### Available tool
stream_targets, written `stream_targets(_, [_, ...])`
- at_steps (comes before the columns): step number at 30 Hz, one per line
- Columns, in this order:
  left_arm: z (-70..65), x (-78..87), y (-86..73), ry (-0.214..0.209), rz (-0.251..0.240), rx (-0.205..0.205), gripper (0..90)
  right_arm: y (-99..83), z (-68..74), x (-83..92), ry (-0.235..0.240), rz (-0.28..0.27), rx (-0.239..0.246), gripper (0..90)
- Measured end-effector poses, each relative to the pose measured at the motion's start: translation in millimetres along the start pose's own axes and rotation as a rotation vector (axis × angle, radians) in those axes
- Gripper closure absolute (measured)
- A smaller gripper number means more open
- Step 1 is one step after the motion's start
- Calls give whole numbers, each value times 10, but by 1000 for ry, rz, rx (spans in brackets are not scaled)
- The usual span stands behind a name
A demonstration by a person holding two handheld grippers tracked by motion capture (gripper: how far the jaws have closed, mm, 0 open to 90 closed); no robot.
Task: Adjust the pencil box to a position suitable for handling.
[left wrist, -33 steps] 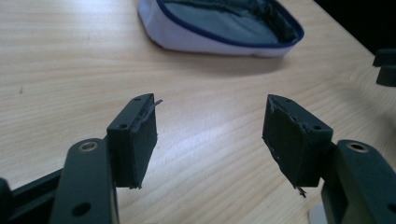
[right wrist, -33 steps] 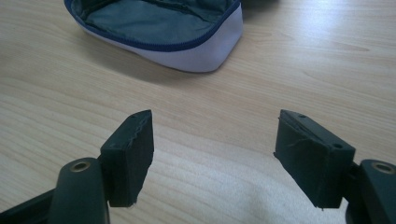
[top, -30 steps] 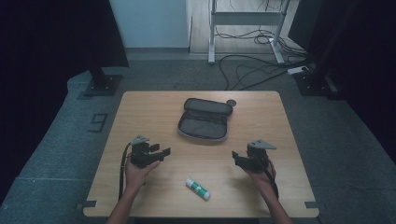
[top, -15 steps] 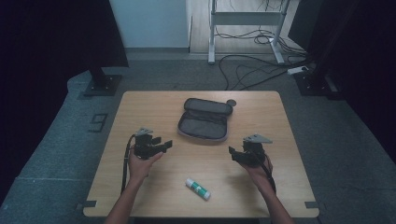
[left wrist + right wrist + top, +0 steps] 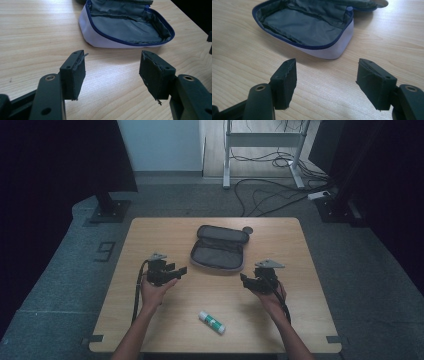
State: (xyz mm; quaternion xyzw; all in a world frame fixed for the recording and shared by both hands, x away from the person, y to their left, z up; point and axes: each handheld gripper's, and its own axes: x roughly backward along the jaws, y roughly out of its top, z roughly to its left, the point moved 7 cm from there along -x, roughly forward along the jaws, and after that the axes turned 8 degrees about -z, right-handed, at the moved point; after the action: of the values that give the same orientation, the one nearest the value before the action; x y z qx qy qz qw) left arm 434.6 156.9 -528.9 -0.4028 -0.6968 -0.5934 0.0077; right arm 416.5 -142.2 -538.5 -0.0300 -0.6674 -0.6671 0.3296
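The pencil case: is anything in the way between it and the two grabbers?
No. Bare table lies between the open pencil case and both the left gripper and the right gripper. The glue stick lies behind them, nearer the person.

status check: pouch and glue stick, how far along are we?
Done: the pouch lies unzipped and open, its inside looks empty. In hand: nothing; left gripper and right gripper hover open either side of it. Left: the glue stick lies untouched near the table's front edge, probably bound for the pouch.
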Motion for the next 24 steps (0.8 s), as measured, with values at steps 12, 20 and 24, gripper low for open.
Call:
stream_targets(12, [-31,-189,61,7,16,-12,384,34,7,-133,-1,13,2,330])
stream_targets(20, [-56,-270,127,6,3,-15,400,55,5,-206,-7,18,10,339])
stream_targets(24, [-38,-318,145,20,13,-11,401,48,14,-245,2,19,11,339])
